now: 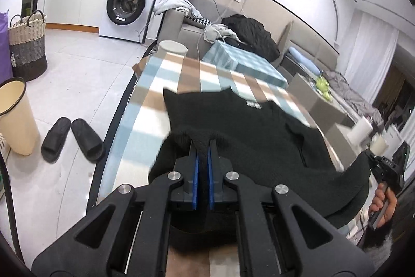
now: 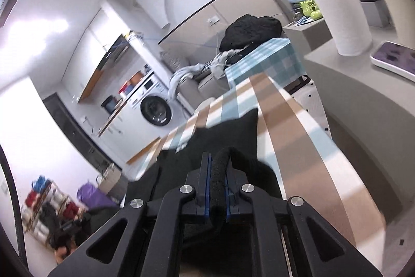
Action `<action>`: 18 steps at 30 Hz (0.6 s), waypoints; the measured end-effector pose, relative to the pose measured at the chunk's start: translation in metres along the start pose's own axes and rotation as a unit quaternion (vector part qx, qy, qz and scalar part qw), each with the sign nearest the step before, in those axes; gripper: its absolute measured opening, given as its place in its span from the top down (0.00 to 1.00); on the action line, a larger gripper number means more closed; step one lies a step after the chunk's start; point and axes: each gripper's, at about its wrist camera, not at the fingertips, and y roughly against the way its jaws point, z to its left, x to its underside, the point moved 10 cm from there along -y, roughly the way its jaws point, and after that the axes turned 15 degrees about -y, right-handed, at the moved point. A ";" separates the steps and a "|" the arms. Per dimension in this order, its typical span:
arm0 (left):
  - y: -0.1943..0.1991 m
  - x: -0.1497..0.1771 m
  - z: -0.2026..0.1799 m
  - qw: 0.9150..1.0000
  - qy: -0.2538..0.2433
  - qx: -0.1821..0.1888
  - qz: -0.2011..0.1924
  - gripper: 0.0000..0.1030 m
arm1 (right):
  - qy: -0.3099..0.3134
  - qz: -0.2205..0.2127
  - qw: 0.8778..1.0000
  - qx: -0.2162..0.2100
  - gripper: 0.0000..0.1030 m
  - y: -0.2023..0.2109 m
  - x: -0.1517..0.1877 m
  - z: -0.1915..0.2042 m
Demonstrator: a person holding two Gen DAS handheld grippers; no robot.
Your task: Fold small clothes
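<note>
Left wrist view: the left gripper (image 1: 203,147) is clamped on a bunched edge of the black garment (image 1: 246,126), its blue pads pressed against the knit. The garment lies spread on the checked table (image 1: 155,85), its near edge raised off the table at the gripper. A small white label shows at its collar, on the far side from the gripper. At the garment's right end the right gripper (image 1: 373,160) pinches another corner, a hand (image 1: 384,204) on its handle. Left of the table, on the floor, sit black slippers (image 1: 72,139), a cream bin (image 1: 15,116) and a woven basket (image 1: 28,43); a washer (image 1: 127,7) stands beyond.

Right wrist view: the right gripper (image 2: 218,165) is clamped on a thick rolled hem of the garment (image 2: 228,131), which trails onto the table (image 2: 298,147). A paper roll (image 2: 345,20) stands on a grey surface right of the table.
</note>
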 end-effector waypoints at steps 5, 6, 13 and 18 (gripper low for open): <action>-0.053 -0.034 0.020 1.000 0.009 -0.021 0.016 0.97 | -0.021 -0.021 0.998 0.048 0.93 -0.054 -0.032 -0.001; -0.066 -0.039 0.024 0.999 0.014 -0.024 0.022 0.97 | -0.023 -0.021 0.998 0.060 0.93 -0.063 -0.035 -0.003; -0.116 -0.019 0.036 0.994 0.025 -0.046 0.093 0.72 | -0.056 0.021 0.992 0.114 0.57 -0.095 -0.030 -0.025; -0.093 0.005 0.030 0.995 0.016 -0.051 0.079 0.39 | -0.008 0.071 0.989 0.133 0.52 -0.073 0.001 -0.037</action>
